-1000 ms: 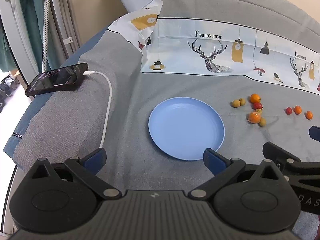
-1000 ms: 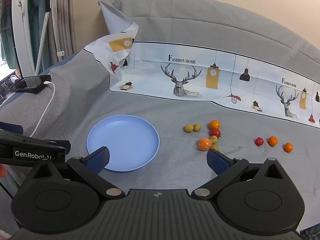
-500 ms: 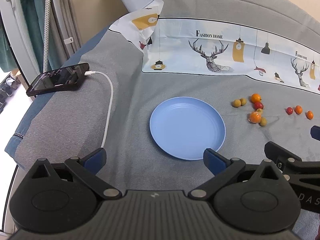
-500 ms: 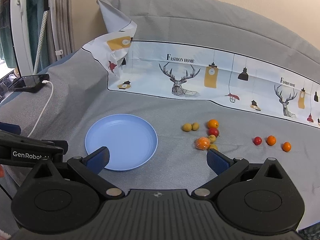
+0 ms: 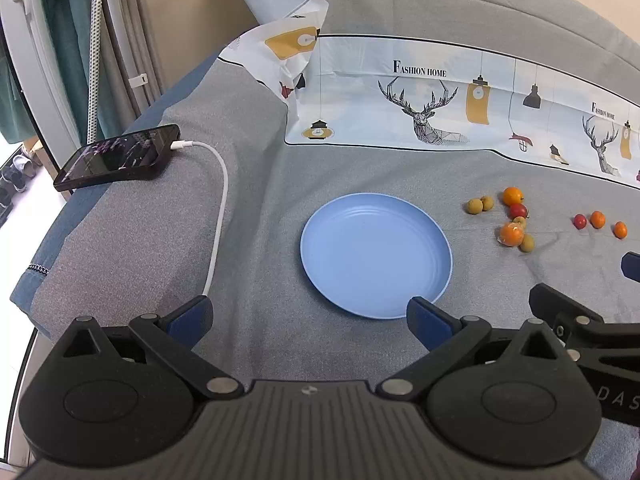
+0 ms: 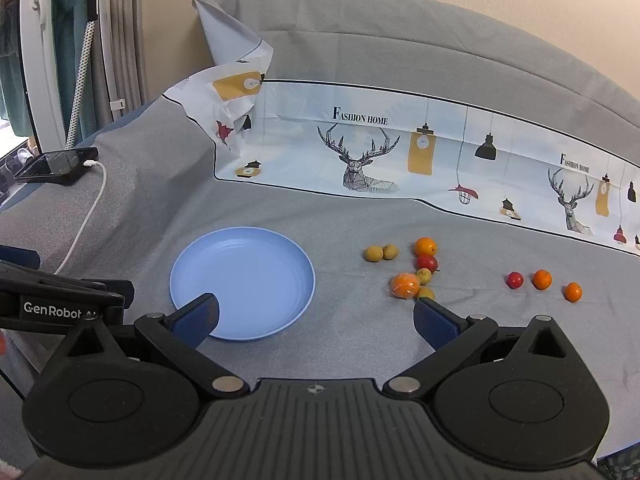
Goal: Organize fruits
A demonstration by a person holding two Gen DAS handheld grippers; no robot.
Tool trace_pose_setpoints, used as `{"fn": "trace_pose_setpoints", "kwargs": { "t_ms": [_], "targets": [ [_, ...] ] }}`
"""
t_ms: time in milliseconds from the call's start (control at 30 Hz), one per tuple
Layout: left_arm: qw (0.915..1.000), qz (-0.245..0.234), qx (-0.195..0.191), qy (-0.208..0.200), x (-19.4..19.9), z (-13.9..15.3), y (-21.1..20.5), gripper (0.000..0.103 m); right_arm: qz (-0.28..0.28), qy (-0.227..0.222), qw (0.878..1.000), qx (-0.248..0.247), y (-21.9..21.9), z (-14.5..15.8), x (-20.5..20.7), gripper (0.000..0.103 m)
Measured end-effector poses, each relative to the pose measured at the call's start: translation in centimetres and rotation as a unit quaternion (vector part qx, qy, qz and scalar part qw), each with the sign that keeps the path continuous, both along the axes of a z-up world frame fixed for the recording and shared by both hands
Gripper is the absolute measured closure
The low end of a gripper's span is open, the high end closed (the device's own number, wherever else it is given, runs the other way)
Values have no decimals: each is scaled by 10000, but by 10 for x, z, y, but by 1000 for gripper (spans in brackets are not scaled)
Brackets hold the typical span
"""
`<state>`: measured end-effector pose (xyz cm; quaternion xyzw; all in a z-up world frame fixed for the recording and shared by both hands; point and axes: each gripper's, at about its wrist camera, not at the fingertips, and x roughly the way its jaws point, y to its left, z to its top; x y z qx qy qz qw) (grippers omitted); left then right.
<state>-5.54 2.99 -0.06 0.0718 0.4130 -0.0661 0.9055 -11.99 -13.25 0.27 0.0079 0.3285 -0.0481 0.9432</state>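
In the left wrist view, the left gripper [image 5: 308, 316] is hovering with its jaws spread wide and nothing between them; the blue plate [image 5: 376, 254] is lying just ahead, slightly right of centre, while the fruits [image 5: 512, 220] are sitting well off to the right, beyond the plate. "FASHION HOME" is showing on the printed cloth [image 5: 420, 100]. In the right wrist view, the right gripper [image 6: 316, 320] is likewise gaping and holding nothing; the fruit cluster [image 6: 412, 272] is lying ahead and a little right, the wrapped orange [image 6: 405, 285] just beyond its right fingertip, so this hand looks nearer. "GenRobot" is reading on the other tool at the left edge.
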Motion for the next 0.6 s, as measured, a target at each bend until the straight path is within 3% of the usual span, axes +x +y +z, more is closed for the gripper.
{"fn": "trace_pose_setpoints", "kwargs": {
  "t_ms": [600],
  "targets": [
    [10000, 12, 20, 36, 1, -3, 0, 0, -4, 51, 10000, -41, 1, -3, 1, 0]
  ]
}}
